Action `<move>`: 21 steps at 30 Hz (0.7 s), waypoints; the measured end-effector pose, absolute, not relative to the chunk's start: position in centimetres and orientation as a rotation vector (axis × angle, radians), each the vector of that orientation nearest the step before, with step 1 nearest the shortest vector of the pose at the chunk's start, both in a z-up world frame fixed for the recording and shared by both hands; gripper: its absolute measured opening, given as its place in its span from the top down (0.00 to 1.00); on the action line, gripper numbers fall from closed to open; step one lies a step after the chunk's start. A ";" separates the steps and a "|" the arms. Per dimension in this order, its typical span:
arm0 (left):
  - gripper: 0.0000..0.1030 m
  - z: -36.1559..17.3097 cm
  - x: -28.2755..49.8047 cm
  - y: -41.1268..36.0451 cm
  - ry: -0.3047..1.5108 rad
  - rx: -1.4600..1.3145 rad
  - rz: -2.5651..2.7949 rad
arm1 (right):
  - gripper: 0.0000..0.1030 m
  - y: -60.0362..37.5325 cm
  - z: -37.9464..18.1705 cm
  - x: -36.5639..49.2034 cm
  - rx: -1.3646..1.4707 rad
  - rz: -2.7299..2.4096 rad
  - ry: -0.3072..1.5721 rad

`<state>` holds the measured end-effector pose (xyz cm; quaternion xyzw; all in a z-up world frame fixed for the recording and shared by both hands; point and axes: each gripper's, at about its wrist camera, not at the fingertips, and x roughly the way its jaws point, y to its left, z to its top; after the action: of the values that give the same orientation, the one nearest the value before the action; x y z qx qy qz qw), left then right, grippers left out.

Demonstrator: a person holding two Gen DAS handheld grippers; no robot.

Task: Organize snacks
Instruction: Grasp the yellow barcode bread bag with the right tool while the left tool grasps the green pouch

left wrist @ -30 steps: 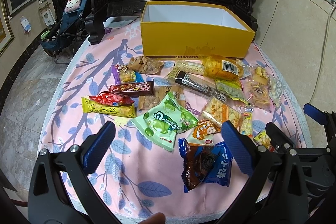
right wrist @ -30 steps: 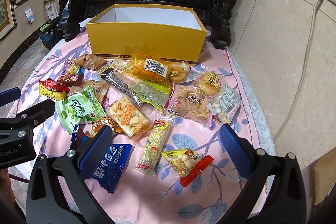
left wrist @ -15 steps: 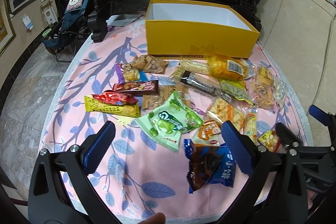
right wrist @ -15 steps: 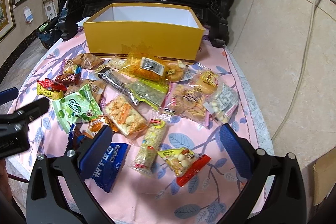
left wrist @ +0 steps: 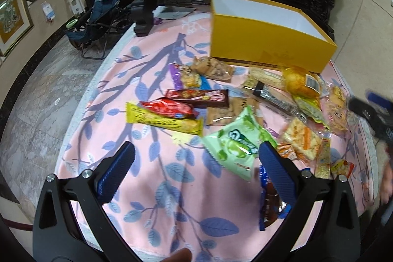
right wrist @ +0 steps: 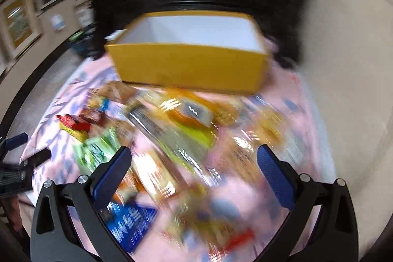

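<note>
Yellow box [left wrist: 267, 46] sat empty at the tabletop's far edge, snacks spread in front of it. Both grippers were wide apart, holding nothing. Left gripper [left wrist: 196, 163] was nearest the green bag [left wrist: 235, 141], just ahead-right; right gripper [right wrist: 194, 163] view was too blurry.

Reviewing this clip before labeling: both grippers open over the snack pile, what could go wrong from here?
1. The right wrist view is smeared with motion blur, so the right gripper may close on the wrong packet.
2. Packets overlap: the red bar lies on the yellow bar, so one grasp could drag both.
3. The blue packet lies near the cloth's front edge and could be knocked off.
</note>
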<state>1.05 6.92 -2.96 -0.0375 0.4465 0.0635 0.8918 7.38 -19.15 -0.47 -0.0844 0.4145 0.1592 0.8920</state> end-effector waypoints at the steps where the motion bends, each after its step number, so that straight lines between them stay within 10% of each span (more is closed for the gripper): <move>1: 0.02 -2.8 0.9 7.2 0.925 -0.074 0.140 | 0.01 -18.0 -1.2 8.7 -0.255 0.374 0.860; 14: 0.02 -2.5 0.2 11.8 0.928 -0.086 0.274 | 0.01 -16.4 -9.4 18.5 -0.521 0.473 1.080; 15: 0.02 -2.6 0.4 11.7 0.931 -0.081 0.269 | 0.07 -16.8 -9.7 18.8 -0.502 0.449 1.095; 17: 0.02 -2.9 0.8 11.6 0.943 -0.071 0.251 | 0.53 -17.5 -10.4 18.6 -0.477 0.404 1.114; 21: 0.02 -4.3 1.7 11.7 0.986 -0.095 0.215 | 0.58 -19.2 -8.8 15.6 -0.367 0.343 1.114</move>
<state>1.70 11.68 -4.33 -0.0454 0.4721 0.1027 0.8744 15.60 -19.16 -8.81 -0.1723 0.5230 0.1610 0.8190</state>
